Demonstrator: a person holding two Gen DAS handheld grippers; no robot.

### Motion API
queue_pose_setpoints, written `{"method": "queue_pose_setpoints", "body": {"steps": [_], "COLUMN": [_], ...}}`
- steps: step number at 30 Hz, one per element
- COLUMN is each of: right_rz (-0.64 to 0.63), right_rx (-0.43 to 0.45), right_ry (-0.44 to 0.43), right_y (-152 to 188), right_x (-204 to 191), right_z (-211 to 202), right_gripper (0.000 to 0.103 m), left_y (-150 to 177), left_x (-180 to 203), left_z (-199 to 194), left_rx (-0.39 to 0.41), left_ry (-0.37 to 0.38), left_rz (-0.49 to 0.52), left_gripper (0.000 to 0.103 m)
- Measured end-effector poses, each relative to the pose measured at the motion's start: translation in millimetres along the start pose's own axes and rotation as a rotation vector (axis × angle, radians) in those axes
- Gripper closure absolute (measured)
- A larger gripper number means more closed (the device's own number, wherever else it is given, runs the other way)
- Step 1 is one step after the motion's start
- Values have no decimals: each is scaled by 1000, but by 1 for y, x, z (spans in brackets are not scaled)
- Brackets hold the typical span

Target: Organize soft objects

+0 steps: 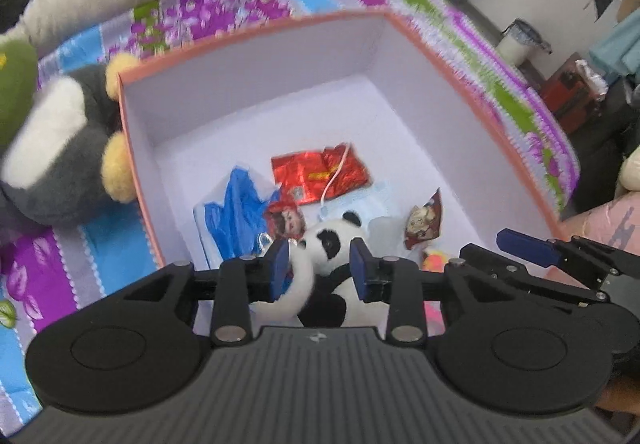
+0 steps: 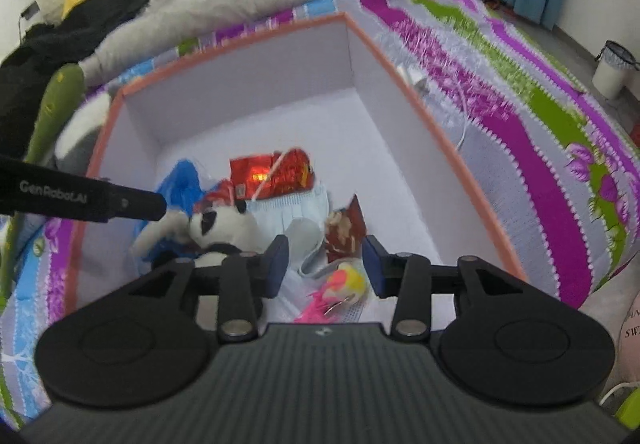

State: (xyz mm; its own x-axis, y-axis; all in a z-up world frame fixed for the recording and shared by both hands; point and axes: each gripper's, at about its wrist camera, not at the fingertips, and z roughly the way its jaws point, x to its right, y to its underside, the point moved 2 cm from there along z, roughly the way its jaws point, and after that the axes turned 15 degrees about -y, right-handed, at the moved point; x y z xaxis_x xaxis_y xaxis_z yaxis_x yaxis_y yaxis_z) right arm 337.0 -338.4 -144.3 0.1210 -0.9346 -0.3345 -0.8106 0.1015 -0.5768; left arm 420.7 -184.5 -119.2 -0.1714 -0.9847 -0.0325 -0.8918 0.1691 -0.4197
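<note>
Lying on the floor of the box [image 1: 256, 83], near its front wall, the panda toy [image 1: 332, 244] is seen between the pads of the left gripper [image 1: 320, 264]. The jaws are parted, and no pad is seen pressing on the plush, so the toy is judged to be released inside the box rather than held. The toy is small, white with black ears, eye patches and limbs; a white curved plush part lies against its side, at the left pad.

The right gripper [image 2: 326, 264] is also parted, with nothing clamped. It is pointed down into the box, to the right of the panda, above a pink and yellow toy [image 2: 344, 284] resting at the front wall. Whether that toy is touched by the pads cannot be told; a gap is judged likely.

Beyond the panda, toward the middle of the box, a red foil packet [image 1: 320, 171], a blue plastic bag [image 1: 236, 211], a pale face mask [image 2: 292, 207] and a small brown snack wrapper [image 1: 424, 219] are collected. The box is white inside with an orange rim, open-topped, so items can be lowered in from above.

The box is set on a striped floral bedspread [image 1: 224, 7]. Outside its left wall, a large grey and white plush [image 1: 60, 139] with yellow feet is left lying, judged to be not yet sorted.
</note>
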Motion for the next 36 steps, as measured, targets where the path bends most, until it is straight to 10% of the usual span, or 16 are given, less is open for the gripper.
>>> {"method": "queue_pose_setpoints", "body": {"steps": [21, 36], "right_rz": [-94, -126], "right_rx": [394, 462], "right_ry": [-19, -25], "right_y": [4, 66], "right_x": [-87, -114], "right_z": [-182, -207], "right_gripper": [59, 59], "left_y": [52, 140], "left_x": [-18, -15], "left_z": [-216, -276], "left_rx": [419, 583], "left_ry": [84, 62], "left_rz": [81, 124], "left_gripper": [64, 64]}}
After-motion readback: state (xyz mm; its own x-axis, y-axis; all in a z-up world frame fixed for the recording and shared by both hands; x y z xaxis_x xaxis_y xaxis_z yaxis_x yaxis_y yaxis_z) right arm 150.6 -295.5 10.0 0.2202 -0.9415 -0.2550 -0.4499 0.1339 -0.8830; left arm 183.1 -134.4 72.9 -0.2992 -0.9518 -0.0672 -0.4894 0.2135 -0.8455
